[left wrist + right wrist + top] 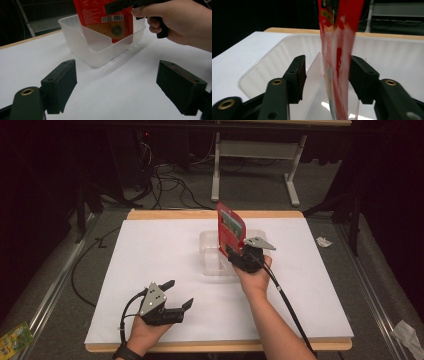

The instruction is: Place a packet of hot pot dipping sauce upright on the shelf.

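- Nearest the high camera, at the table's near left, the person's left hand rests a black two-jaw left gripper (177, 295) on the matte white tabletop (150, 255), its jaws spread wide with nothing between them; it seems parked there, waiting its turn.
- Seen from that gripper's own view, its blocky black pads (62, 82) have a dull, rubbery face and frame bare white surface, pointing toward the container ahead.
- At the table's centre sits a clear, frosted plastic rectangular container (212, 255), thin-walled with rounded corners and faint ribbing, split by a thin translucent divider (96, 40) into compartments.
- Standing upright in the container is a flat, glossy red printed packet (230, 227), carrying a barcode and small print; its lower edge sits inside, against the divider, though which compartment is hard to tell.
- Right of centre, the person's right hand steadies the packet with the black two-jaw right gripper (235, 251), apparently to keep the limp pouch vertical while it goes into its slot.
- In the right gripper view, the packet (339, 62) runs between the jaws close to the right-hand one, with a clear gap to the left-hand one, so whether they pinch it cannot be told.
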`<state>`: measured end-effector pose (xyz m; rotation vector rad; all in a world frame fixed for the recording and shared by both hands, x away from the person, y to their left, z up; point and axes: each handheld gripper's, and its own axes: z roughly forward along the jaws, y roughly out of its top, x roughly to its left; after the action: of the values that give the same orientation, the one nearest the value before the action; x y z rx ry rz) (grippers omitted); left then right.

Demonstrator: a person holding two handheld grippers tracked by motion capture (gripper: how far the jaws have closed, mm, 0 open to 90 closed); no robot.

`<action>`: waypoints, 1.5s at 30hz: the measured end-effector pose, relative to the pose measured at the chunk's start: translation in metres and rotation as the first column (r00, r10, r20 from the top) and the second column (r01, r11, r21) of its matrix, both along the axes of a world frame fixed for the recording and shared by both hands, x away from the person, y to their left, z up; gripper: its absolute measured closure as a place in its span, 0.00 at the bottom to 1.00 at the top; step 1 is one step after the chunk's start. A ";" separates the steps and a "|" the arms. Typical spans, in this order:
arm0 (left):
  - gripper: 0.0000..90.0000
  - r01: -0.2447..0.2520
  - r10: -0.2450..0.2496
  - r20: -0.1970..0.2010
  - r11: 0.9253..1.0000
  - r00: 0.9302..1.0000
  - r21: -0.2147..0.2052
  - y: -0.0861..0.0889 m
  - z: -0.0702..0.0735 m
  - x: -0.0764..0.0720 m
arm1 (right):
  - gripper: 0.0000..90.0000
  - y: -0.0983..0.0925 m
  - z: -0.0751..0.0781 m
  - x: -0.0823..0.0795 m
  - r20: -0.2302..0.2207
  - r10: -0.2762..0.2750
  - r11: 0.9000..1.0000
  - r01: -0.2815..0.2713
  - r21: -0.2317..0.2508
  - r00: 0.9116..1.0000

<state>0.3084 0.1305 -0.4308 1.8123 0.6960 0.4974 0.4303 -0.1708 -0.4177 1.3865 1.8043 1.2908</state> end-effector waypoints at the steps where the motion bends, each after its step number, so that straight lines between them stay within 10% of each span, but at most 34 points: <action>1: 0.19 0.001 -0.001 0.000 1.000 1.000 0.000 0.000 0.000 0.000 | 0.52 0.000 0.000 0.000 0.000 0.000 1.000 0.000 0.000 1.000; 20: 0.19 -0.003 0.003 -0.011 1.000 1.000 -0.001 0.001 -0.001 0.001 | 0.23 -0.014 0.025 -0.023 -0.005 0.108 0.994 -0.108 -0.022 0.994; 45: 0.19 0.011 -0.011 -0.038 1.000 0.999 0.013 -0.005 -0.007 0.000 | 0.17 -0.126 0.015 -0.139 0.027 0.146 0.987 -0.144 -0.067 0.989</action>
<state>0.3084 0.1253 -0.4376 1.8414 0.7096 0.4622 0.2910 -0.2971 -0.4025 1.2126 1.9385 1.3064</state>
